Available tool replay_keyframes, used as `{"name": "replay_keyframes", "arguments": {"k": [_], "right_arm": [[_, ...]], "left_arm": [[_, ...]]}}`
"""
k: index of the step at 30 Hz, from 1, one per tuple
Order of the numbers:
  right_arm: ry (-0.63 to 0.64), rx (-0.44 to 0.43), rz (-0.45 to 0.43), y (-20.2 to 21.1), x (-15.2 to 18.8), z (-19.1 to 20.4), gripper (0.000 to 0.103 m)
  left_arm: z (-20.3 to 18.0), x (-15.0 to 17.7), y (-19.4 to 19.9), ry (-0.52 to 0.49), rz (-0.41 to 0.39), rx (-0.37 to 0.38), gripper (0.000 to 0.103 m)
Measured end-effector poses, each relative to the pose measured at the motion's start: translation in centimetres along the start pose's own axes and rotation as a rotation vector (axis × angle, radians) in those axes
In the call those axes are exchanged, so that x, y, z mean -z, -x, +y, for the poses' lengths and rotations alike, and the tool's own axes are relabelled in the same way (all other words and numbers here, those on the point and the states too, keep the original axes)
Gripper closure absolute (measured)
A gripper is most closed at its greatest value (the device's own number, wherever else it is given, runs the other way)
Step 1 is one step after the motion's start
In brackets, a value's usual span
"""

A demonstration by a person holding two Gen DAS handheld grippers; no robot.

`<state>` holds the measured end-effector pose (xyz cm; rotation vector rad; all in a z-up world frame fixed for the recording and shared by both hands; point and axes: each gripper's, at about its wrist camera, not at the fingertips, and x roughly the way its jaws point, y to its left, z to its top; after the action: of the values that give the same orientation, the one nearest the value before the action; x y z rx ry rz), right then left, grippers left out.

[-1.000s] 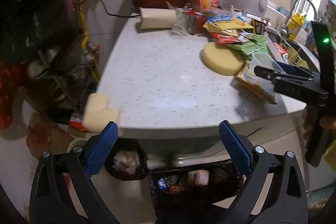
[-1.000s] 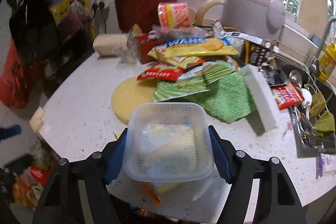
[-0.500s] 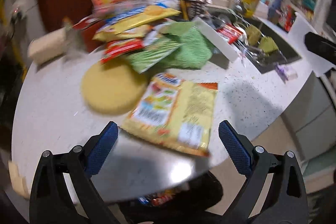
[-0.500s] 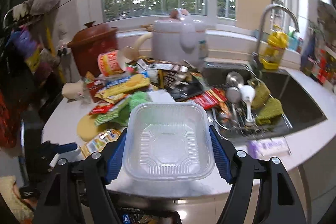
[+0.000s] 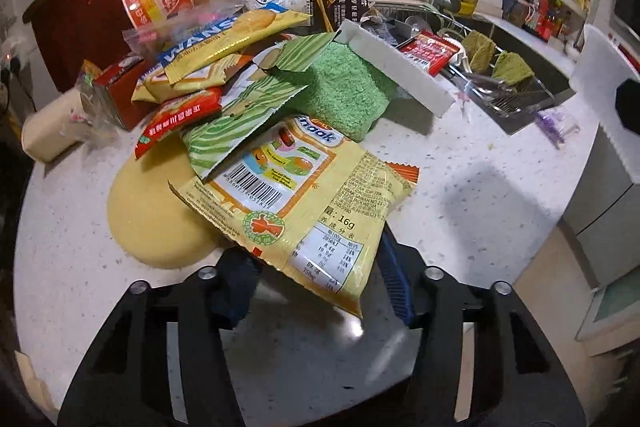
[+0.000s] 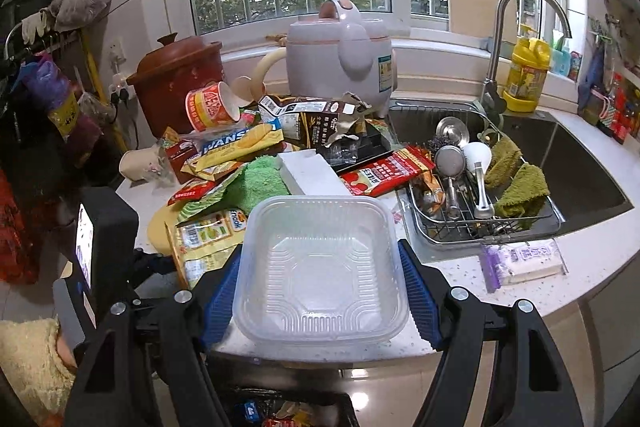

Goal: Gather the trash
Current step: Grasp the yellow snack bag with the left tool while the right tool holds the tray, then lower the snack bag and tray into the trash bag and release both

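A yellow snack wrapper (image 5: 296,195) lies on the white counter (image 5: 460,211), its near corner over a yellow round sponge (image 5: 152,211). My left gripper (image 5: 316,287) is closing around the wrapper's near end. The foil sits between the blue pads (image 5: 394,279) uncrumpled, and I see no firm pinch. My right gripper (image 6: 320,291) is shut on a clear plastic container (image 6: 320,259), held empty and level above the counter's front edge. The wrapper (image 6: 208,231) and the left gripper's body (image 6: 108,227) also show in the right wrist view.
Behind the wrapper is a heap of packets (image 5: 224,39), a green cloth (image 5: 344,91) and a white box (image 5: 396,67). A sink with a dish rack (image 6: 480,203) is to the right. A bin with trash (image 6: 280,411) stands below the counter edge.
My left gripper swung from the counter's bare end to the yellow wrapper, and its jaws have narrowed around it. My right gripper drew back and up with the container.
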<state>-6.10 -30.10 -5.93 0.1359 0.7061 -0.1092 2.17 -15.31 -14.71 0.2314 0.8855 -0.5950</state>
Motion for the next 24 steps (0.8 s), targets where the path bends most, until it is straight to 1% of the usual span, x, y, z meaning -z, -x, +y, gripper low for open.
{"name": "replay_keyframes", "arguments": {"k": [4, 8, 11, 14, 20, 22, 24], "right_arm": [[-0.002, 0.000, -0.004, 0.1, -0.1, -0.1, 0.031], [0.000, -0.004, -0.006, 0.2, 0.0, -0.1, 0.031], [0.007, -0.009, -0.006, 0.5, 0.1, 0.1, 0.031], [0.024, -0.020, -0.009, 1.2, 0.3, 0.4, 0.031], [0.070, -0.044, 0.009, 2.9, 1.6, 1.7, 0.031], [0.078, -0.059, 0.022, 3.4, 2.2, 2.1, 0.031], [0.107, -0.066, 0.048, 4.0, 3.1, 2.8, 0.031]], "left_arm": [[-0.2, 0.2, 0.4, -0.015, -0.031, 0.006, 0.061], [-0.1, 0.3, 1.1, 0.001, -0.047, 0.021, 0.064], [0.1, 0.5, 2.5, 0.002, -0.070, 0.022, 0.067], [0.5, 1.0, 5.1, -0.005, -0.105, 0.026, 0.067], [1.9, 3.9, 10.5, -0.010, -0.118, 0.021, 0.067], [2.4, 5.6, 12.8, 0.002, -0.113, 0.020, 0.067], [2.9, 7.5, 14.5, 0.013, -0.084, 0.016, 0.067]]}}
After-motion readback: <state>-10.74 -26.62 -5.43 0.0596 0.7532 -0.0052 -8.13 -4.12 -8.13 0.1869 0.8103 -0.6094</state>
